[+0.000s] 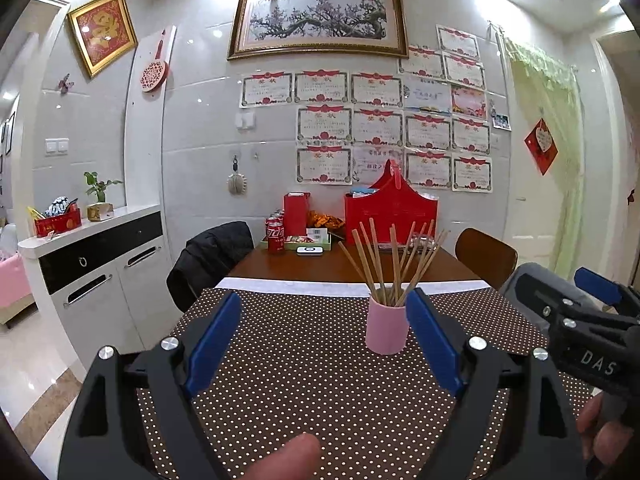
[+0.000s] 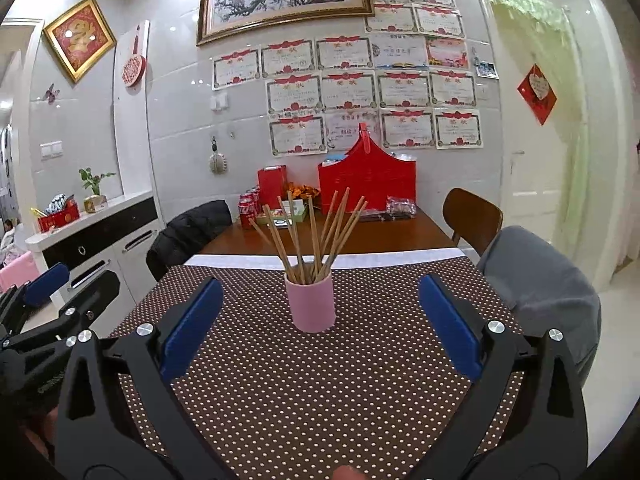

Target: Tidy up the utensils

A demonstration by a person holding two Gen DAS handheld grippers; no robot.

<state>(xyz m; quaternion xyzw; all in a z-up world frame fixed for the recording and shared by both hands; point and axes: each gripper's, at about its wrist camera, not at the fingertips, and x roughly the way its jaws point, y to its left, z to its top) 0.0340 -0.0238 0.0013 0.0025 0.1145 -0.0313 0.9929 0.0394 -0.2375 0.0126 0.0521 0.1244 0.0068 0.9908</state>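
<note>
A pink cup stands upright on the brown dotted tablecloth, with several wooden chopsticks fanned out of it. It also shows in the right wrist view, chopsticks standing in it. My left gripper is open and empty, hovering above the cloth; the cup sits just inside its right finger, farther back. My right gripper is open and empty, with the cup centred beyond its fingers. Each gripper shows at the edge of the other's view.
At the table's far end stand a red basket, a red box, cola cans and a green tray. A chair with a black jacket is on the left, a wooden chair on the right. A white cabinet lines the left wall.
</note>
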